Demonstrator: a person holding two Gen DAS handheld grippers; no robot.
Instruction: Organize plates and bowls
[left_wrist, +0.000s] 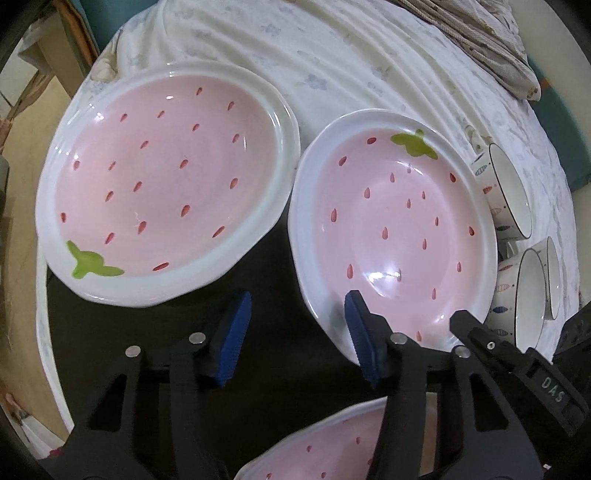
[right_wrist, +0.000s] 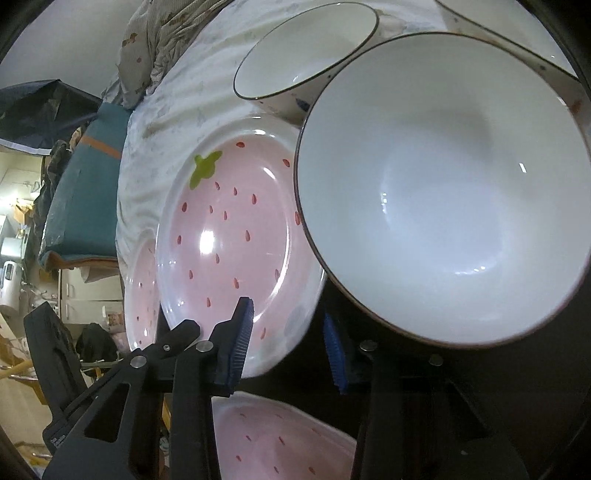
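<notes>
My left gripper (left_wrist: 297, 332) has its blue pads apart, with nothing between them. One pad (left_wrist: 360, 339) sits at the near edge of the right plate (left_wrist: 391, 236); I cannot tell if it touches. The left plate (left_wrist: 166, 181) lies at about 10 o'clock, just beside the right one. A third plate (left_wrist: 332, 446) peeks out at 6 o'clock, under the gripper.

My right gripper (right_wrist: 288, 347) is also apart and holds nothing. A big bowl (right_wrist: 443, 192) fills its view at 2 o'clock, with its rim low, near the right pad (right_wrist: 334, 354). Another bowl (right_wrist: 306, 48) sits at 12 o'clock.

The plates look smooth and shiny, so I think a pad could slip off a rim. The cloth (left_wrist: 332, 55) is soft and bumpy, so a plate might tip or bang its neighbor.

I cannot see under the bowls or how they stand. The third plate is cut off in both views.
</notes>
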